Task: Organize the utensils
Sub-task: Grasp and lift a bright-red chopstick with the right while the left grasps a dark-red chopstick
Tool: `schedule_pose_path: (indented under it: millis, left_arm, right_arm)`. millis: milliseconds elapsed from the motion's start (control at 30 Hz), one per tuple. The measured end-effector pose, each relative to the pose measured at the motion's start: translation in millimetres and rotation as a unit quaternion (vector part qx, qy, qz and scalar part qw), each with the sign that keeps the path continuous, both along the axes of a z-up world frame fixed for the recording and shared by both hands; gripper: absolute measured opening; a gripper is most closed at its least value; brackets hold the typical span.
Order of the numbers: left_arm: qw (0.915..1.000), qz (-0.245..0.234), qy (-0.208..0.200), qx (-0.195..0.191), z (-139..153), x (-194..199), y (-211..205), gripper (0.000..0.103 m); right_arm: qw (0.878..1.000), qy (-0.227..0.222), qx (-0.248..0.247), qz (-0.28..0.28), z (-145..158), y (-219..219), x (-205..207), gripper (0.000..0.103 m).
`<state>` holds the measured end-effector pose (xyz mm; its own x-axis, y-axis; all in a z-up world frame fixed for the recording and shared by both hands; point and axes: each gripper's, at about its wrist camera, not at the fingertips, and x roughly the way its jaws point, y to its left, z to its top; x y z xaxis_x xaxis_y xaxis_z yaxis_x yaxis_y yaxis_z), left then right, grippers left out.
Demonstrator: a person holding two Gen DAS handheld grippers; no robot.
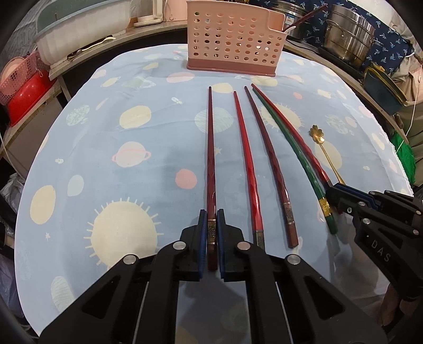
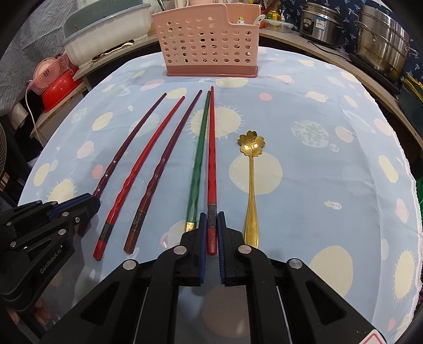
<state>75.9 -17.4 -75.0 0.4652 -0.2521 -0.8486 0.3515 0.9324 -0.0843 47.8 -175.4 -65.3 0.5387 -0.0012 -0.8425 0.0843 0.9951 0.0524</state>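
Several chopsticks lie side by side on the blue planet-print cloth [image 1: 132, 185], tips toward a pink perforated utensil holder [image 1: 232, 39] at the back, which also shows in the right wrist view [image 2: 208, 42]. My left gripper [image 1: 211, 219] is shut on the thick end of a dark maroon chopstick [image 1: 210, 148], the leftmost one. My right gripper [image 2: 211, 219] is shut on the end of a red chopstick [image 2: 211, 148] that lies beside a green chopstick [image 2: 199, 158]. A gold flower-shaped spoon [image 2: 251, 185] lies just right of the right gripper. A red chopstick [image 1: 246, 164] and a maroon chopstick [image 1: 267, 158] lie between the grippers.
A white and green tub [image 1: 79, 29] and a red basin with a pink basket [image 1: 21, 90] stand off the table to the left. Steel pots [image 2: 383, 39] and a cooker [image 2: 320, 23] stand at the back right. The table edge curves down at both sides.
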Motion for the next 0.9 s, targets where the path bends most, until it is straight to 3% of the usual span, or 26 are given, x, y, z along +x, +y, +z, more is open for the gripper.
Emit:
schedule_pose_path:
  millis: [367, 900]
  left_arm:
    - [0.9996, 0.015, -0.002, -0.023, 26, -18, 22, 0.007]
    - [0.9925, 0.036, -0.089, -0.077, 119, -18, 43, 0.007]
  right_arm:
    - [1.0, -0.025, 0.009, -0.004, 38, -5, -23, 0.007]
    - [0.99, -0.138, 0.002, -0.004, 138, -16, -43, 0.007]
